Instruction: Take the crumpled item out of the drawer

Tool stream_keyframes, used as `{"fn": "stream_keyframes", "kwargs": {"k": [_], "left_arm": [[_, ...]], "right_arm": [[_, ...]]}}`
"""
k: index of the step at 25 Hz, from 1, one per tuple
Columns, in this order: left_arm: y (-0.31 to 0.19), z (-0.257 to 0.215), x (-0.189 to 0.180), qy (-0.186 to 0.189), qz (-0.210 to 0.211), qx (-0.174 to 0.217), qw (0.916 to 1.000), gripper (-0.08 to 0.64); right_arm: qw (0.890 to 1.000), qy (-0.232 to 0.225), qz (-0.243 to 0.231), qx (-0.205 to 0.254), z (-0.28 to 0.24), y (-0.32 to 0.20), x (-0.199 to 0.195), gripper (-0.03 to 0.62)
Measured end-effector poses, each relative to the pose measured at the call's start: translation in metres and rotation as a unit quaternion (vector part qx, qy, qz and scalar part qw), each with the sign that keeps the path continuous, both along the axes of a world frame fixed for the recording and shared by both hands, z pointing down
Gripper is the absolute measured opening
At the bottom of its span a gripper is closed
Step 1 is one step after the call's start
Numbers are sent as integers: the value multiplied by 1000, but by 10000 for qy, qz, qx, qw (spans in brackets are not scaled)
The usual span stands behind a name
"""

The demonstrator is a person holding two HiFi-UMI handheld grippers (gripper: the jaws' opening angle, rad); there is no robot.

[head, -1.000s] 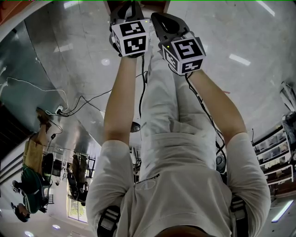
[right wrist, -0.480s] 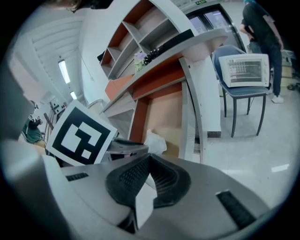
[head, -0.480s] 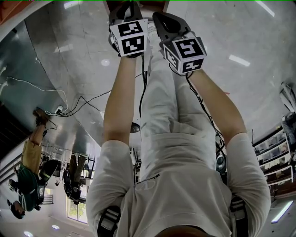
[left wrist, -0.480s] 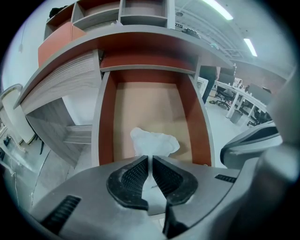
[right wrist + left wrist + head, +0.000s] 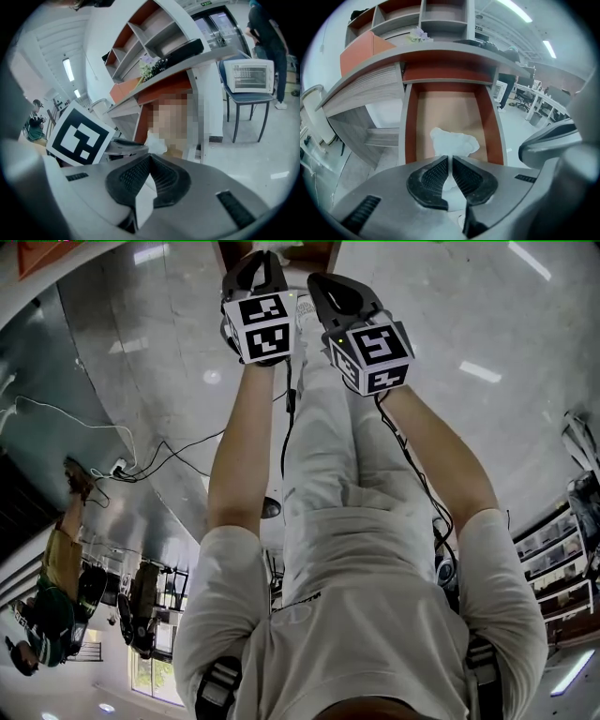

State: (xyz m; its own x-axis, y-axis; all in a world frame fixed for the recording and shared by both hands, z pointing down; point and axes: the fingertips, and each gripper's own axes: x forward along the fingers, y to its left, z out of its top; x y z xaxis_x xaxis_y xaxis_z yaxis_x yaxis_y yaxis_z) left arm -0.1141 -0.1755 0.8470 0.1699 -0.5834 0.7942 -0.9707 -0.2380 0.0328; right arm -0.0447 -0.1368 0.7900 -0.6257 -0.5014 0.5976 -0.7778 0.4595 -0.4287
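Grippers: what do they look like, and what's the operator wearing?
The left gripper and right gripper match: grey bodies, each claw a pair of black ribbed pads. Each carries a white cube with black square markers. Black cables run along the arms. Operator wears a pale short-sleeved shirt.

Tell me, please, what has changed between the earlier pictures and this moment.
The left gripper has just been closing its jaws, and they now pinch the white crumpled item at the front of the open drawer. In the background, the people at the lower left shifted a little. The right gripper stayed beside the left one, both arms stretched forward.
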Motion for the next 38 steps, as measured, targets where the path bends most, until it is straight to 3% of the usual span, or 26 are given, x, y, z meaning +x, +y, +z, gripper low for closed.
{"fn": "stream_keyframes", "kwargs": {"k": [15, 29, 38], "left_arm": [[20, -115, -1, 84, -149, 339, 9993, 31], [28, -289, -7, 338, -337, 1381, 9893, 31], [28, -373, -27, 500, -514, 2024, 9767, 31]], "right_arm": [[9986, -156, -282, 418, -112, 1, 1, 2], [9918, -289, -120, 1242, -265, -15, 21, 2], [9820, -380, 34, 1851, -359, -19, 43, 2]]}}
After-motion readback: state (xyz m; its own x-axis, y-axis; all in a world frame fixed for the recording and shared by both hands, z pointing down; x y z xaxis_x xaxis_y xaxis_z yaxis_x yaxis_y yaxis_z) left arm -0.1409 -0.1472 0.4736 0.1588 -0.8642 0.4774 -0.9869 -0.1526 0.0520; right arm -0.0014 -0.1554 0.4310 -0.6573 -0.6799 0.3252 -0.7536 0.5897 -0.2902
